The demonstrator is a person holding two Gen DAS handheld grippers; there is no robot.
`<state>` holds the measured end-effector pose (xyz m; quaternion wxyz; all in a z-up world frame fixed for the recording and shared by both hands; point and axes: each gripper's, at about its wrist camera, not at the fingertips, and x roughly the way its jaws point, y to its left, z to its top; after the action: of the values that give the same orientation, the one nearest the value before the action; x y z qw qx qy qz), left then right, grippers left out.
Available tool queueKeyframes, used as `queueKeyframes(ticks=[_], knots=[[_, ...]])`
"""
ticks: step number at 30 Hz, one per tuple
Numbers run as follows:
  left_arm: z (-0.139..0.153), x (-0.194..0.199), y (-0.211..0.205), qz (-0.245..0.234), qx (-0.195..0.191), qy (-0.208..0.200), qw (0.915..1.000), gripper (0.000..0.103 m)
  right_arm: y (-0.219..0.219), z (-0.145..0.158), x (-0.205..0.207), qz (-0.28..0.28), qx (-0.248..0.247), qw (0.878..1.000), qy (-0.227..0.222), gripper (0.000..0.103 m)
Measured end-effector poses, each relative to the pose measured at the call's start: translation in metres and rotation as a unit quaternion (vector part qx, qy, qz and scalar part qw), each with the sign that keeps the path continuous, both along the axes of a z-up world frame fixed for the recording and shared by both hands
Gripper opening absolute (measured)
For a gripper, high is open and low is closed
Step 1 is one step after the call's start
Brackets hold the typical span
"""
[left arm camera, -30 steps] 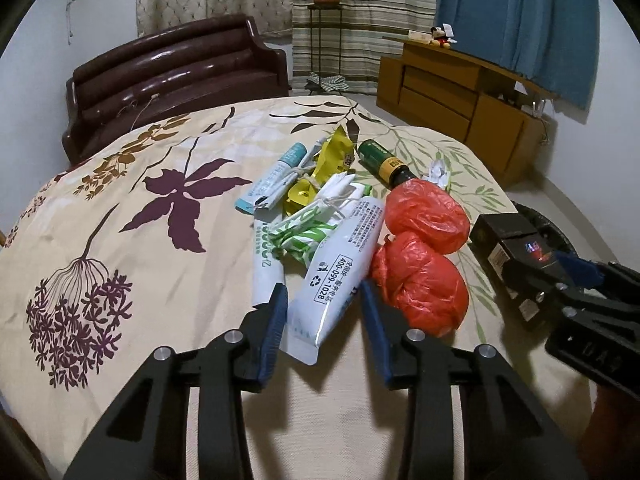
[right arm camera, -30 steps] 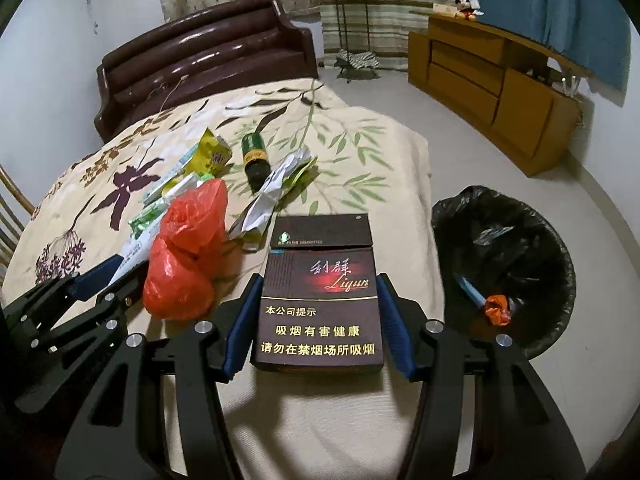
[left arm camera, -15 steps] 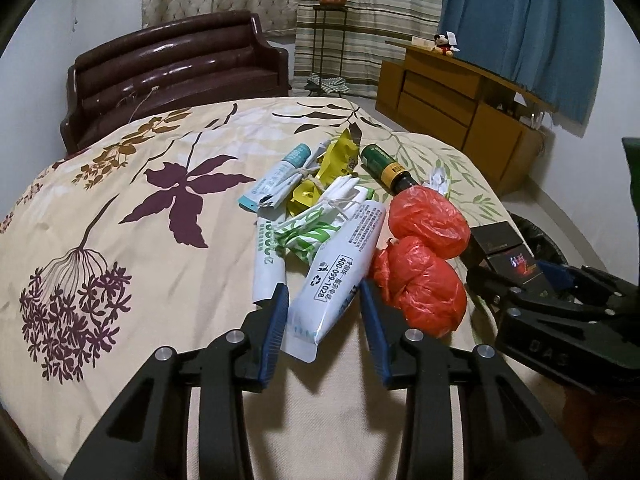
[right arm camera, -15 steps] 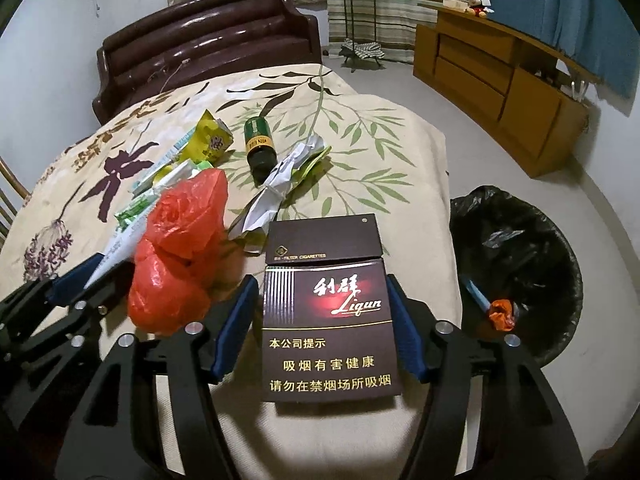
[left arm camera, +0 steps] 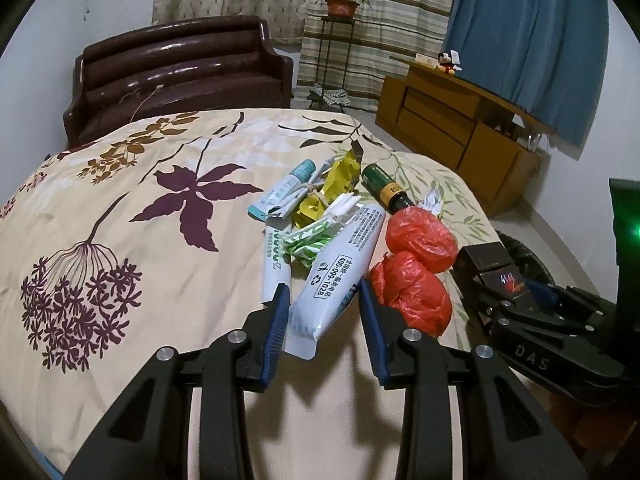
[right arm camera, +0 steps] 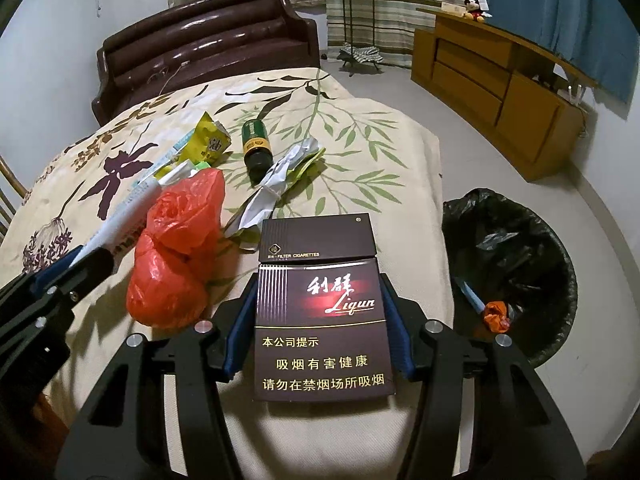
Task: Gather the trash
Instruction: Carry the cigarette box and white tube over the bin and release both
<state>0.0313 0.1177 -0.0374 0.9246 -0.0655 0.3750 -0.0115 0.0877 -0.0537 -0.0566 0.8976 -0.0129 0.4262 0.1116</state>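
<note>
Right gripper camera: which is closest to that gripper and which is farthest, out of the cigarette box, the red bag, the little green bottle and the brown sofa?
1. Cigarette box: between the right gripper's fingers.
2. Red bag: just to its left on the bedspread.
3. Green bottle: farther up the bed, lying near the middle.
4. Brown sofa: beyond the bed, by the back wall.

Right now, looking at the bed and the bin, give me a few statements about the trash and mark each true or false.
1. The right gripper holds a cigarette pack. True.
2. The bin is empty. False: an orange scrap and a blue stick lie inside.
3. A white tube lies between the left gripper's fingers. True.
4. The green bottle stands upright. False: it lies on its side.
5. The red bags are in the bin. False: they sit on the bed.
</note>
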Motion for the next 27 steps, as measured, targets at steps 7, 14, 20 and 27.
queueKeyframes(ticks=[7,14,20,27], knots=[[0.015,-0.007,-0.004,0.003,-0.002,-0.020,0.9998,0.036,-0.013,0.010,-0.006,-0.011,0.004,1.000,-0.017,0.054],[0.035,-0.010,-0.023,-0.007,-0.005,-0.048,0.9988,0.036,-0.035,0.024,-0.010,-0.031,0.001,0.999,-0.040,0.054],[0.043,-0.004,-0.051,-0.034,-0.006,-0.060,0.9976,0.036,-0.067,0.030,-0.010,-0.061,0.000,0.997,-0.050,0.054],[0.043,0.011,-0.093,-0.070,-0.007,-0.064,0.9955,0.036,-0.112,0.033,-0.009,-0.103,-0.001,0.993,-0.058,0.054]])
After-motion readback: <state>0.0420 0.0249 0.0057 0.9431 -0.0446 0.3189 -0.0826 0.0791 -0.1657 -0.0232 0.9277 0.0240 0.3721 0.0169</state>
